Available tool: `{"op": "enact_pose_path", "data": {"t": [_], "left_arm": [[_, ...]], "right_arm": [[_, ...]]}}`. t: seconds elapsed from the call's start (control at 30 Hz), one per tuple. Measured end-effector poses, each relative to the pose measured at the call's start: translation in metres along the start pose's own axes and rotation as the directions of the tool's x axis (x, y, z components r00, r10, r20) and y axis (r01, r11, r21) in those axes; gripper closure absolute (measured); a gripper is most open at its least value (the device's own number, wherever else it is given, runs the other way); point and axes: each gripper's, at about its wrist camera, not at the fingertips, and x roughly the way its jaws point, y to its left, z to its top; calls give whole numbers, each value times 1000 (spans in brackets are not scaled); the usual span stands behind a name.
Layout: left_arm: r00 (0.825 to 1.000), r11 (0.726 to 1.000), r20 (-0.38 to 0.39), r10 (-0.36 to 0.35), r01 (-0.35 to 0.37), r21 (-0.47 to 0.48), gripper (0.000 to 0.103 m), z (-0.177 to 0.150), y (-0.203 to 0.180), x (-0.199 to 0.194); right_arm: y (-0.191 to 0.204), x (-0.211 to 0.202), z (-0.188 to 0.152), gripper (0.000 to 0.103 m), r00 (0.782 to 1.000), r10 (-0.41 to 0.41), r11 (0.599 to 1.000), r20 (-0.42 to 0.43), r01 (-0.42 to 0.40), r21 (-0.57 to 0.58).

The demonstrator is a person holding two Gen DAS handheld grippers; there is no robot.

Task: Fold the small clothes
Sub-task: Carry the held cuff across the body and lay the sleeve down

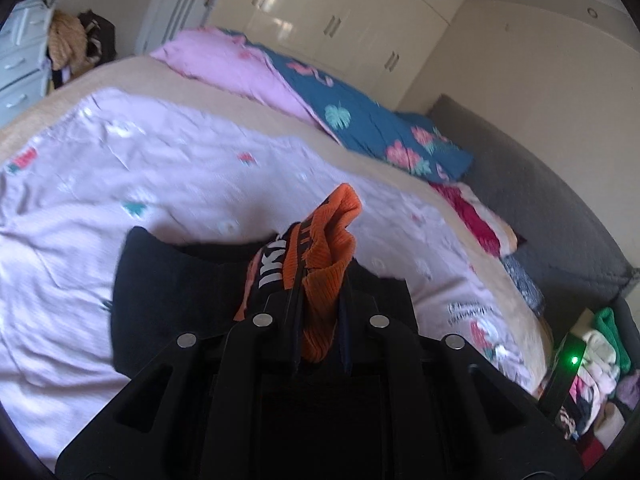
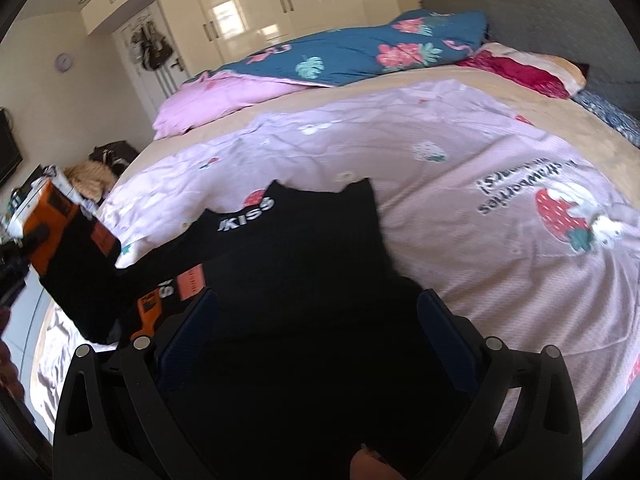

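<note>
A small black garment with orange ribbed trim and white "KISS" lettering (image 2: 304, 248) lies on the pink sheet (image 2: 460, 220) of the bed. My left gripper (image 1: 318, 300) is shut on the garment's orange cuff (image 1: 328, 252) and lifts it off the bed; the black body (image 1: 160, 288) hangs below. In the right wrist view that lifted sleeve (image 2: 76, 256) stretches to the left. My right gripper (image 2: 316, 320) is open, its blue-padded fingers (image 2: 188, 332) standing wide on either side of the black cloth near the bed's front edge.
A blue flowered quilt (image 1: 360, 120) and a pink blanket (image 1: 240, 72) lie at the bed's far side. A grey headboard (image 1: 540, 200) is on the right. A pile of clothes (image 1: 600, 380) sits beside the bed. Cream wardrobes (image 2: 280, 0) stand behind.
</note>
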Motion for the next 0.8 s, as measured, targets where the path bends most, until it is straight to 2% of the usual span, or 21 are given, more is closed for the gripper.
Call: {"op": "enact_pose_path", "data": {"t": [0.17,0.3,0.47,0.57,0.63,0.73,0.8], "left_arm": [[994,999,-100,-37,38,14,96,-23,-10,34],[982,998,-183,-51,59,35,96,-43,-19,58],[958,994,-280,-68,89,62,96,-68,-29,87],[934,990,-350,-72,109,87,94,-84,-33,103],[912,987,-404,-72,122,101,89,-95,-36,113],[892,983,-447,-71,139,121,77,-107,-37,116],[888,981,-453,-81,152,123,55,-108,-36,112]], "right_arm": [[-17,-1,2,4,1000,-26,999,9,26,31],[-27,1,2,4,999,-46,997,5,46,62],[-37,5,3,4,998,-66,994,-6,66,88],[-39,9,3,4,997,-74,993,-16,76,91],[-40,11,3,4,997,-80,992,-24,82,96],[-39,18,3,4,997,-71,992,-43,75,99],[-33,25,2,4,997,-47,995,-64,53,86]]}}
